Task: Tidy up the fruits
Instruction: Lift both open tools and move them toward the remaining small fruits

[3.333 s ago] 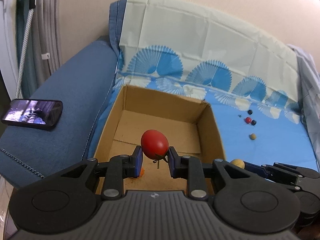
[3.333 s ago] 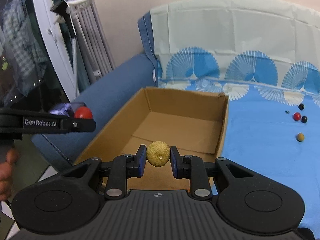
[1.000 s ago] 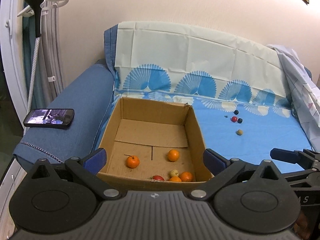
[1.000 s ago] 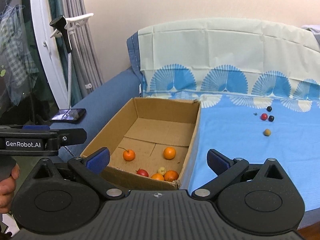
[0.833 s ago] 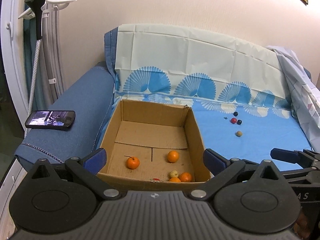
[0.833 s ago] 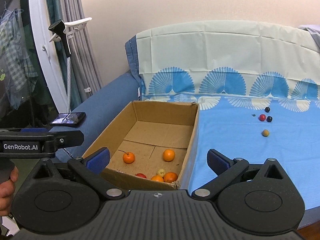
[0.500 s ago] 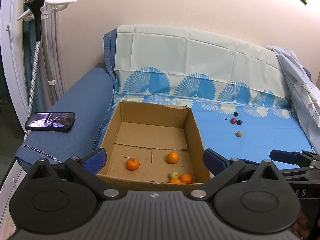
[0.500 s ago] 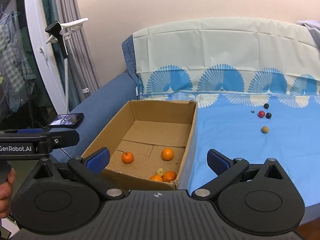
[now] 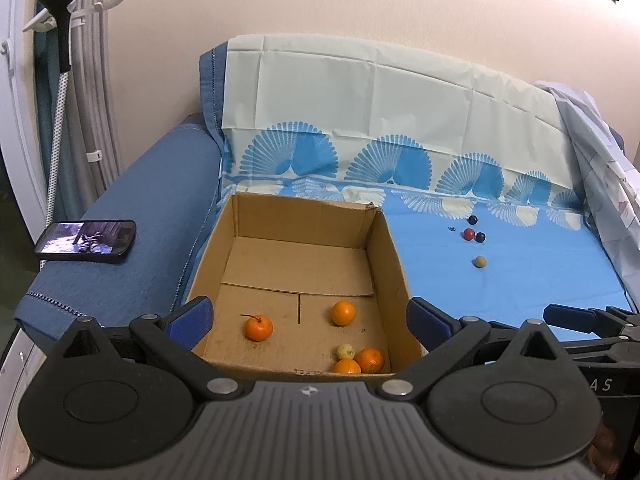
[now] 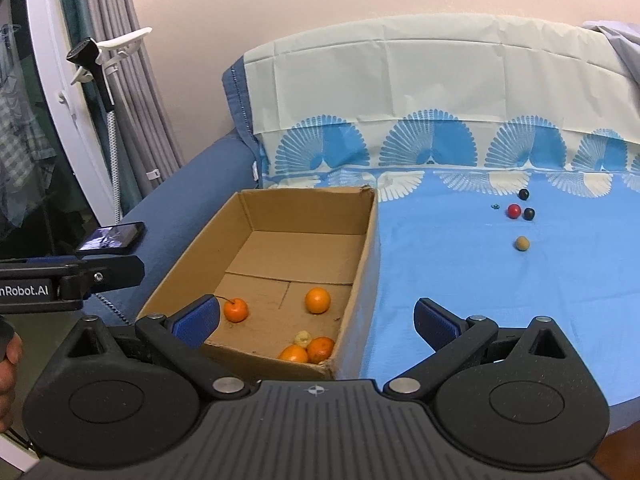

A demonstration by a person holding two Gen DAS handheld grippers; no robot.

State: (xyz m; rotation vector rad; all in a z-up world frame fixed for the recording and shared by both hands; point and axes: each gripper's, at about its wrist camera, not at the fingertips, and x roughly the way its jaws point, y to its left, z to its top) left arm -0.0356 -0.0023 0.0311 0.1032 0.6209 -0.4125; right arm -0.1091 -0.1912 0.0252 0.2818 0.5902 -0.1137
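Fruits in the cardboard box (image 9: 384, 248): four oranges and one small yellowish fruit (image 9: 345, 351), all on the box floor at the end nearest both grippers. One stemmed orange (image 9: 259, 328) sits ahead of the left gripper's left finger, one orange (image 9: 343, 313) roughly ahead of its centre, and two more oranges (image 9: 370, 360) (image 9: 346, 366) touch each other and the yellowish fruit in the box's near right corner. Loose on the blue sheet (image 9: 520, 280), far ahead and right of both grippers: four small round fruits, two dark ones (image 10: 523, 194) (image 10: 529, 213), one red (image 10: 513, 211), one tan (image 10: 522, 243), the tan one set apart toward the grippers. Left gripper (image 9: 310, 322) is spread wide, nothing between its blue pads, hovering at the box's near edge. Right gripper (image 10: 316, 320) likewise spread wide and empty, centred over the box's near right corner. Left gripper's side reads "nRobot.AI" in the right view; "AS" shows on the right gripper in the left view. One phone (image 9: 86, 236) lies on the sofa arm, left of both.
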